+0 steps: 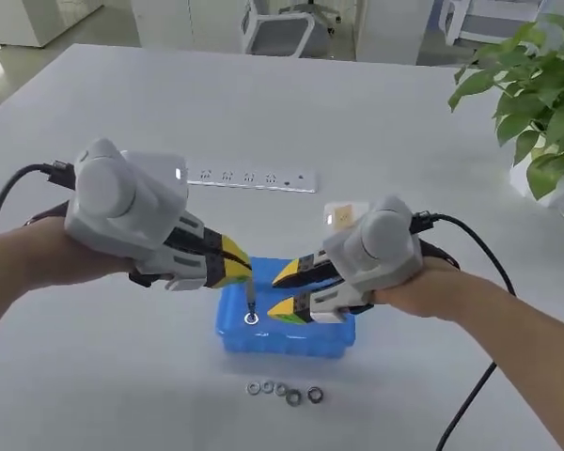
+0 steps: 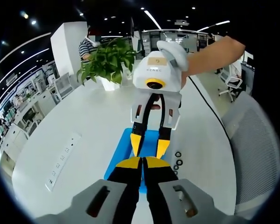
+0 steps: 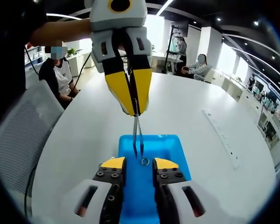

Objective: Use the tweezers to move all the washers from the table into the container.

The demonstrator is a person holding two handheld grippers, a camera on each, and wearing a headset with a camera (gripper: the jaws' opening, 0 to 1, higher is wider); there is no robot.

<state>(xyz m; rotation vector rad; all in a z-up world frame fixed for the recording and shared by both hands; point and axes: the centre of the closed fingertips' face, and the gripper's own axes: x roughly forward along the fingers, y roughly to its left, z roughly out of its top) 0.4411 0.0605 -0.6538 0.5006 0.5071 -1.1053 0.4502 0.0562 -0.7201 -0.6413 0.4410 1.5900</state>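
Right gripper view: left gripper [image 3: 135, 109] clamps tweezers [image 3: 137, 133], tips narrow; washers [image 1: 282, 389] look thin, light, slippery, so pinch one across its rim.

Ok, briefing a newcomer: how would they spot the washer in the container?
On the white table sits a blue rectangular plastic container. Inside it, by the tips of the thin metal tweezers, lies one small silver metal washer. It alone rests on blue; the five other washers form a row on the bare tabletop.
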